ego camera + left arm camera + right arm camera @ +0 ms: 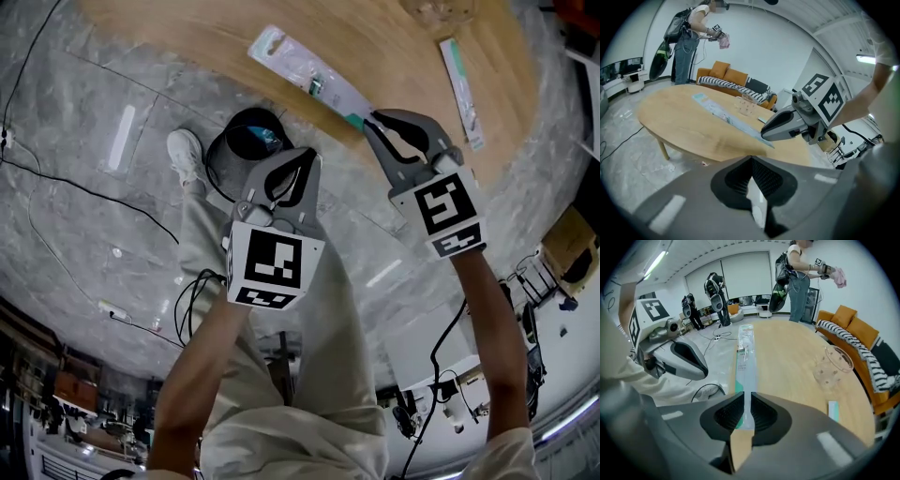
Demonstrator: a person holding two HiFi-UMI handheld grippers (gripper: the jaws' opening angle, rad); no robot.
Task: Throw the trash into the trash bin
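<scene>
While the right gripper point(373, 118) nips the long packet point(302, 67) by its near end at the bench point(403, 47) edge, probably to lift it clear, the left gripper point(306, 157) hangs shut and empty beside the floor bin point(246, 141).

The table top point(403, 56) was seen to be of light wood, smooth and matt, with a faint grain. The floor point(84, 187) was laid in grey marble-look stone, polished enough for light strips to be mirrored in it. The long package point(305, 75) was made of clear glossy plastic over printed card, green at one end. The cup point(832, 364) was of clear plastic. The left gripper point(751, 159) and right gripper point(744, 397) were shelled in matt grey plastic, with black ribbed pads point(729, 416). The trousers point(328, 356) were of pale cloth.
</scene>
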